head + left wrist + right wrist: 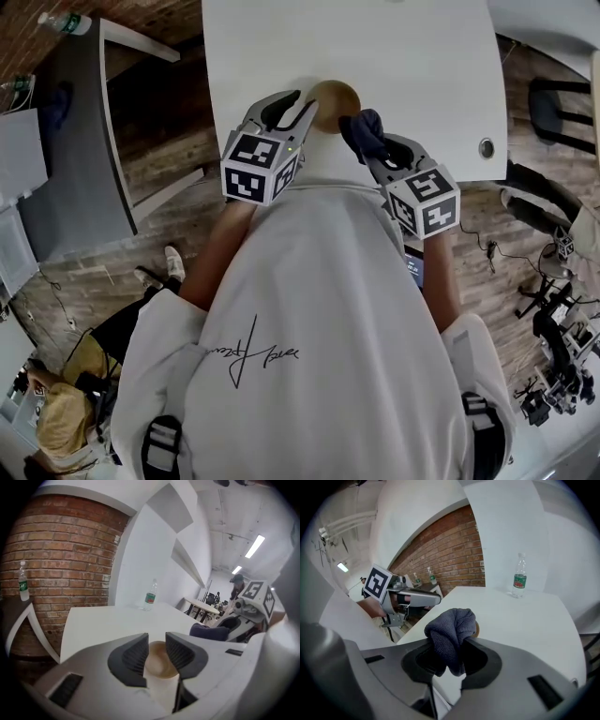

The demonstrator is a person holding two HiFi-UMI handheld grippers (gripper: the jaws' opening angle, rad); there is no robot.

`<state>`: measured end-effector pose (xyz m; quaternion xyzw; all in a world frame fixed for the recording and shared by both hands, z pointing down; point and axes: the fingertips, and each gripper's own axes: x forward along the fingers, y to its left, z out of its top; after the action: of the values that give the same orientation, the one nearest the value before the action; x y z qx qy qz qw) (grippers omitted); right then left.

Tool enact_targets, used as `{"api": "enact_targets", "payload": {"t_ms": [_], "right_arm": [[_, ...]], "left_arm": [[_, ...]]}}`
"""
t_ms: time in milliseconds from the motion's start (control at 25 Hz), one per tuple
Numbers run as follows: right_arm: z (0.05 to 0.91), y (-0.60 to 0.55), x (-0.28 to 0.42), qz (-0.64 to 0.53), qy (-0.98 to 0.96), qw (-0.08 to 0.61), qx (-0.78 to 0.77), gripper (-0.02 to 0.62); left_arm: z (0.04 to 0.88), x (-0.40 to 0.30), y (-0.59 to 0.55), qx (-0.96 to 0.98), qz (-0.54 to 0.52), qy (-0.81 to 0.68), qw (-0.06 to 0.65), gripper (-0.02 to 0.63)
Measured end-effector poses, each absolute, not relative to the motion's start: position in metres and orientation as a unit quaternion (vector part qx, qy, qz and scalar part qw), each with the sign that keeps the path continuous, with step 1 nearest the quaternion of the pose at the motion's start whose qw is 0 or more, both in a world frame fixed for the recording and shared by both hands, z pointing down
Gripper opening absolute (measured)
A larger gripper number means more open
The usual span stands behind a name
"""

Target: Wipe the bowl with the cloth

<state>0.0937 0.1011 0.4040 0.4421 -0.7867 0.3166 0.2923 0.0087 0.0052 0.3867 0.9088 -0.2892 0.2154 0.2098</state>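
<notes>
Wooden bowl (337,101): round, smooth, at the table (422,84) near edge.
Cloth (451,629): dark, knitted, bunched; right gripper (450,654) clamps it.
Left gripper (157,645): ribbed jaws apart.

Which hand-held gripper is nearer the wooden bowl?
Left. The left hand-held gripper reaches the wooden bowl at its left rim, jaws apart; the right hand-held gripper, clamping the dark cloth, sits back off its right side.

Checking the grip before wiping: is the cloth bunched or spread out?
Bunched: the cloth is a dark wad, pinched in the right gripper, whose jaws are shut on it.
</notes>
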Motion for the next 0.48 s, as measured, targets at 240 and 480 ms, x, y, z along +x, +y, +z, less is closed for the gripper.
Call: {"api": "enact_targets", "payload": {"t_ms": [240,480], "right_arm": [[0.372,0.085,0.094,0.321,-0.783,0.213,0.488,0.084],[0.337,0.085,0.090,0.280,-0.795,0.179,0.506,0.084]], "left_arm": [[0.350,0.003,0.015,0.924,0.173,-0.271,0.206,0.084],[0.327,0.005,0.035,0.935,0.154,-0.248,0.202,0.008]]}}
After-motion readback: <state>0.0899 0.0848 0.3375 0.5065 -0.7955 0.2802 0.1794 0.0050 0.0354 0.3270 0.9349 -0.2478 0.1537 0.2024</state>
